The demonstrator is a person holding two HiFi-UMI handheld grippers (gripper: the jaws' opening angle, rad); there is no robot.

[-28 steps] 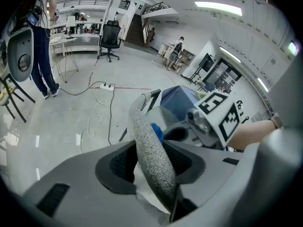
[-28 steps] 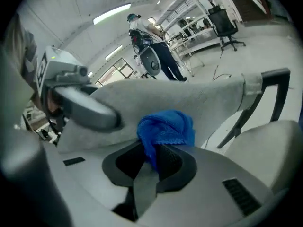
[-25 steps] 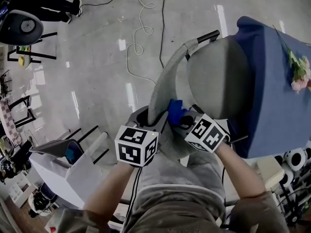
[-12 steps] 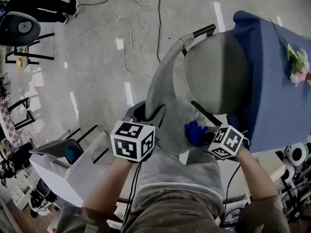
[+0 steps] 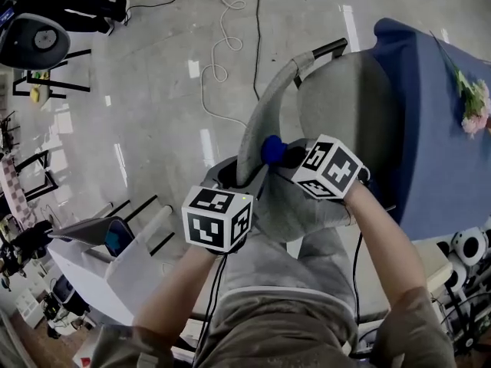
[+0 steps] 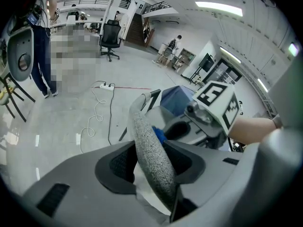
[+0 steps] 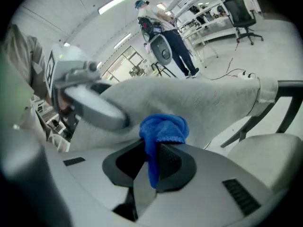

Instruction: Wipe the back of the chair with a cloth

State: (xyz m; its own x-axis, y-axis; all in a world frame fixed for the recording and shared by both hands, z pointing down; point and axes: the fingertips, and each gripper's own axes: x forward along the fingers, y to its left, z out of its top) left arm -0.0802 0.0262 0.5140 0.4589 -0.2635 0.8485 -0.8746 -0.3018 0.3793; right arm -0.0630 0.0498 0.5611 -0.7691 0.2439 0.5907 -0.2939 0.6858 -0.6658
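Cabled floor (image 5: 153, 90) beyond chair back (image 5: 265, 121); left tongs (image 6: 150, 156) clamp edge, right tongs (image 7: 151, 162) pinch cloth (image 7: 163, 126).

No legible txt anywhere

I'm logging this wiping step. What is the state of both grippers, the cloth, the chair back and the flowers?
left gripper: shut on the top edge of the chair back.
right gripper: shut on the cloth.
cloth: bunched into a wad, pressed against the chair back.
chair back: upright, clamped by the left gripper.
flowers: lying on the blue table cover.
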